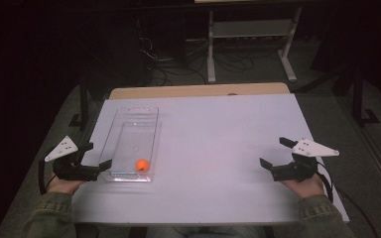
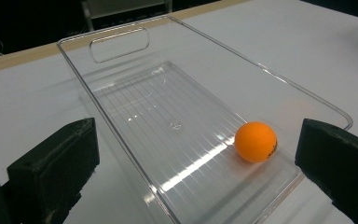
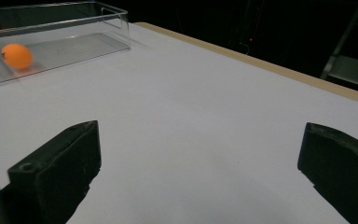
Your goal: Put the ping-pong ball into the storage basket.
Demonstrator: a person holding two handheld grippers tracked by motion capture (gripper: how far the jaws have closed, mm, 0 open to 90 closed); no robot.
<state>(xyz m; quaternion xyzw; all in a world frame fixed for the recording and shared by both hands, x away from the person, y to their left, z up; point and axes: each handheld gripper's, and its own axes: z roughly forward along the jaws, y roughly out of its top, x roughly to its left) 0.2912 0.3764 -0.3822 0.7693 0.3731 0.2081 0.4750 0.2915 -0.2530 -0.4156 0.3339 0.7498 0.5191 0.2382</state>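
An orange ball (image 1: 142, 165) lies inside a clear plastic tray (image 1: 129, 114) on the left part of the white tabletop (image 1: 218, 144), near the tray's end closest to the person. In the left gripper view the ball (image 2: 256, 141) rests on the ribbed floor of the tray (image 2: 121, 44) (a cut-out handle shows at the far end). The left claw (image 1: 97, 154) sits just beside the tray's near left corner, its jaws spread wide and holding nothing. The right claw (image 1: 274, 152) hovers over bare tabletop, well apart from the tray, jaws also wide and empty. From the right gripper view the ball (image 3: 17, 56) and tray (image 3: 74, 46) appear far off.
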